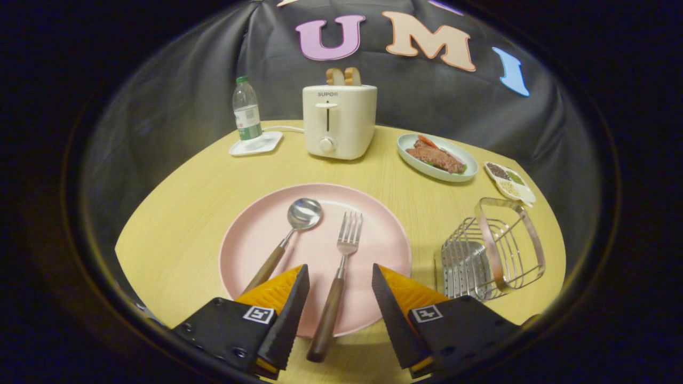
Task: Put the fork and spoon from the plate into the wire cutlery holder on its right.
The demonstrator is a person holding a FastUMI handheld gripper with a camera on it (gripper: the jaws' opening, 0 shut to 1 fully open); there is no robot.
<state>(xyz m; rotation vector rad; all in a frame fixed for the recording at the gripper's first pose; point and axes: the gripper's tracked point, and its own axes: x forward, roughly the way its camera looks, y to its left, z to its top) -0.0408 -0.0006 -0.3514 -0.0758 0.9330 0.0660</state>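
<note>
- Gripper view: we've got the gripper (340,280) poised over the near side of the pink plate (256,234), jaws wide apart, nothing clamped.
- Fork (337,277) lies btwn the fingers – wooden handle runs down the gap toward us, butt end just past the plate's near rim, tines pointing away toward the plate's centre.
- Long axis of the fork is roughly in line w/ the fingers, tilted a touch; so we judge the jaws would close across the handle, not along it. That's the relation the grab turns on.
- Can't tell height over the handle from here – may need to drop more before squeezing.
- Spoon (288,237) also on the plate, just left of the fork, bowl toward plate centre, handle slanting down beside the left finger. Close neighbour – we'd watch that finger doesn't nudge it.
- Wire cutlery holder (493,248) stands on the table (176,213) just right of the plate, top open, nothing in it as far as we see. Neither piece moved over yet.
- Beyond the plate: toaster (339,121) w/ bread up, water bottle (246,109) on a small tray behind-left, dish of food (437,157) and condiment dish (509,181) behind-right. All well apart from the plate-to-holder path.
</note>
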